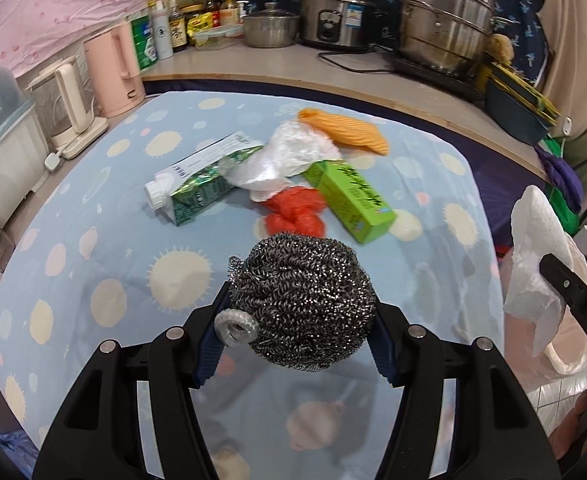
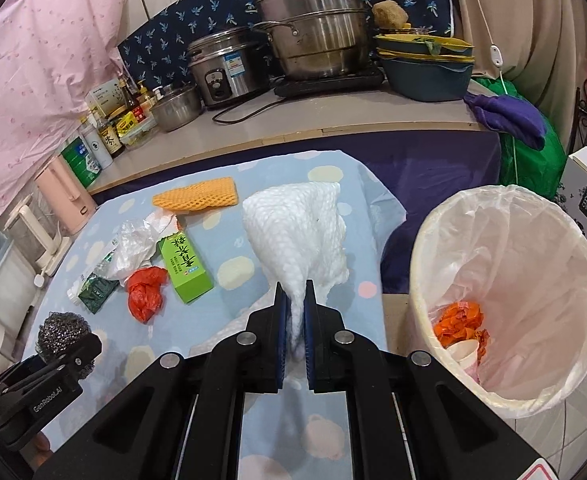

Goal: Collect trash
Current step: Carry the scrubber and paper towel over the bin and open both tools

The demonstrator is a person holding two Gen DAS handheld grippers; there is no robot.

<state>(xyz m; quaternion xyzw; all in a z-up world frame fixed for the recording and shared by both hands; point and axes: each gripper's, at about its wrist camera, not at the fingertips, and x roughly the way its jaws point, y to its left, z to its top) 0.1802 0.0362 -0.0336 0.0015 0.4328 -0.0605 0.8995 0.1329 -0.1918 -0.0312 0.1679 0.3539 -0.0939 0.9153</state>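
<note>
Blue dotted tablecloth [image 1: 105, 240] covered table, kitchen counter [image 2: 333, 120] far behind. My left gripper [image 1: 297, 320] clamped steel scourer [image 1: 305, 304] at near left. Milk carton [image 1: 201, 184], red bag [image 1: 293, 212], green box [image 1: 349, 200] lay mid-table. My right gripper [image 2: 293, 320] pinched white paper towel [image 2: 297, 236]. Lined bin [image 2: 425, 280] stood right, orange scraps [image 2: 459, 320] inside.

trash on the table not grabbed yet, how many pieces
5, clustered mid-table: milk carton at the left, clear plastic bag, red bag, green tea box, orange foam net at the back. More may hide beneath.
</note>
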